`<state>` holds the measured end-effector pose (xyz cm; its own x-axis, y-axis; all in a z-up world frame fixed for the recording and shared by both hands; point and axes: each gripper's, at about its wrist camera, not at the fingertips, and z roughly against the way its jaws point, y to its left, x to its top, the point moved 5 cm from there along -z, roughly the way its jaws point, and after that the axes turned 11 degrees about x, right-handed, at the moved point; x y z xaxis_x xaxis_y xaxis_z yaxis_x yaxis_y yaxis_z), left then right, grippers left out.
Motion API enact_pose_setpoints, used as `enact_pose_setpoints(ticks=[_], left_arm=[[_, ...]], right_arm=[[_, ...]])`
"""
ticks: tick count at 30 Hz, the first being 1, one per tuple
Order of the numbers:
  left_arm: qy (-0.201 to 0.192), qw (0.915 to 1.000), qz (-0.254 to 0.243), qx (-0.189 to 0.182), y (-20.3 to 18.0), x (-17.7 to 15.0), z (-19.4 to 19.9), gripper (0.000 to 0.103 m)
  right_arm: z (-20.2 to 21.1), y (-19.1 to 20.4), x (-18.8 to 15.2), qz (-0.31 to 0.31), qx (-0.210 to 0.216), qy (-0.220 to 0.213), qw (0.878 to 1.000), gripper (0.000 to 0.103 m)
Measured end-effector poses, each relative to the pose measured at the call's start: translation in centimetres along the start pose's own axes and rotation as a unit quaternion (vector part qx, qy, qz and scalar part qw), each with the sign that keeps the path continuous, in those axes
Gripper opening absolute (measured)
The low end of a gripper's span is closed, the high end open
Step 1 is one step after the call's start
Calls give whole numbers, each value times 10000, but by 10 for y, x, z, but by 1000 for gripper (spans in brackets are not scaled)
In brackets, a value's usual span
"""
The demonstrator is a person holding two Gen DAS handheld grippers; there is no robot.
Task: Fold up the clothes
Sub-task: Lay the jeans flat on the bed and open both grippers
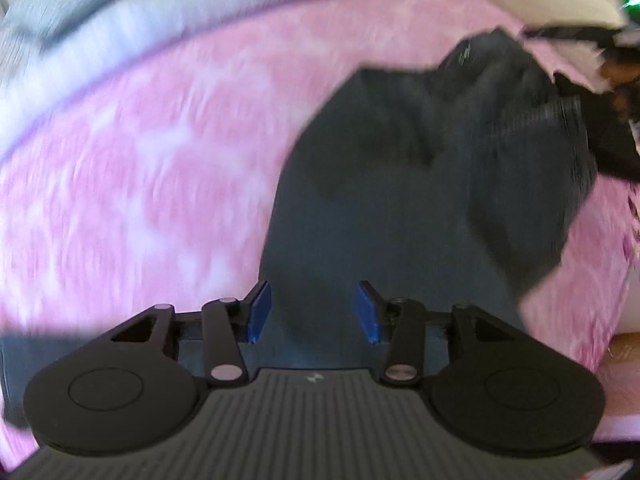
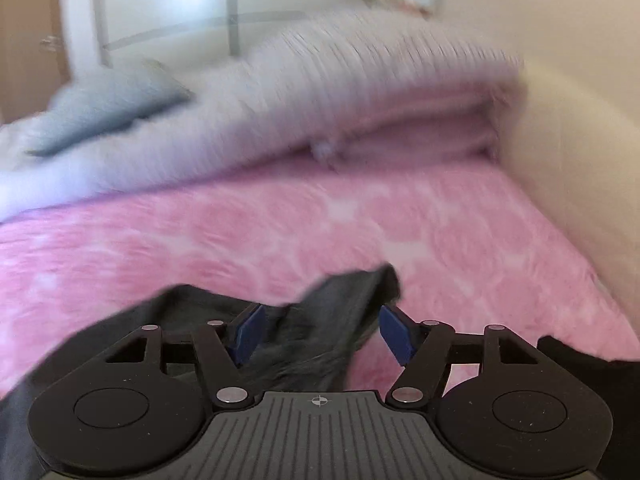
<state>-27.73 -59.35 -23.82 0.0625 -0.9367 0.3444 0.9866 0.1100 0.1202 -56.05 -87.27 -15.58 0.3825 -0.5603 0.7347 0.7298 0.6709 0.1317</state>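
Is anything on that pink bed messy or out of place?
Yes. The dark garment lies on the pink bedspread only half tidy: the near part is flat, but the far end is bunched and rumpled. Behind it, a pale duvet is heaped up rather than spread. Both views are blurred, so finer detail is unclear.

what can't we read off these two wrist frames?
- Dark garment, left wrist view: motion blur hides its type and fold state; the left tool covers its near edge.
- Same garment, right wrist view: cut off by the right tool and the bottom frame.
- Right tool, left wrist view: smeared at the frame's right edge.
- Quilt and pillow: blurred.
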Motion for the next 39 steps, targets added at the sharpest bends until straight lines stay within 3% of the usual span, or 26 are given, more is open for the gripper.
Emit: enact_pose_setpoints(ticks=[1, 4, 6, 7, 11, 14, 16, 18, 20, 24, 26, 27, 31, 32, 34, 36, 39], left_arm=[[66, 10000, 63, -9, 5, -15, 3, 42], [82, 9999, 95, 18, 18, -52, 10, 44], [-47, 9997, -156, 166, 27, -70, 12, 48], [-110, 9992, -312, 217, 32, -77, 11, 49], [-410, 9931, -967, 518, 64, -107, -2, 53], [-446, 9915, -1098, 528, 97, -129, -10, 53], [-539, 9921, -1023, 495, 122, -145, 0, 53], [-679, 9925, -896, 471, 148, -163, 14, 54], [-697, 9947, -590, 481, 175, -179, 27, 54], [-714, 9957, 174, 568, 231, -211, 53, 54], [-742, 9931, 690, 593, 258, -226, 65, 54], [-749, 9912, 896, 627, 269, -233, 69, 53], [-720, 9833, 1463, 807, 303, -256, 80, 53], [-701, 9828, 1489, 843, 306, -259, 80, 53], [-662, 9822, 1496, 924, 311, -266, 79, 54], [-664, 9835, 1384, 952, 309, -265, 74, 54], [-702, 9877, 1095, 868, 296, -255, 60, 54]], right_arm=[[19, 23, -10, 94, 400, -47, 9991, 67], [53, 86, -58, 328, 1581, 441, 9859, 67], [57, 134, -114, 482, 2401, 1307, 9607, 67], [55, 154, -139, 568, 2603, 1663, 9494, 67], [46, 219, -218, 1055, 2792, 2471, 9219, 67], [30, 249, -246, 1070, 2451, 2773, 9228, 65], [19, 265, -235, 896, 2278, 2822, 9276, 13], [10, 283, -222, 718, 2128, 2859, 9316, 9], [15, 319, -187, 555, 2265, 2750, 9327, 7], [13, 400, -92, 133, 2838, 2308, 9306, 7], [-7, 440, -40, 158, 3149, 2035, 9269, 7], [-20, 459, -16, 162, 3268, 1909, 9255, 7], [-122, 503, 55, 13, 3060, 1659, 9375, 10], [-146, 512, 70, -13, 2990, 1614, 9405, 16], [-180, 515, 77, 130, 2666, 1564, 9509, 52], [-186, 514, 79, 277, 2539, 1234, 9589, 68], [-174, 493, 57, 402, 2548, 1202, 9586, 68]])
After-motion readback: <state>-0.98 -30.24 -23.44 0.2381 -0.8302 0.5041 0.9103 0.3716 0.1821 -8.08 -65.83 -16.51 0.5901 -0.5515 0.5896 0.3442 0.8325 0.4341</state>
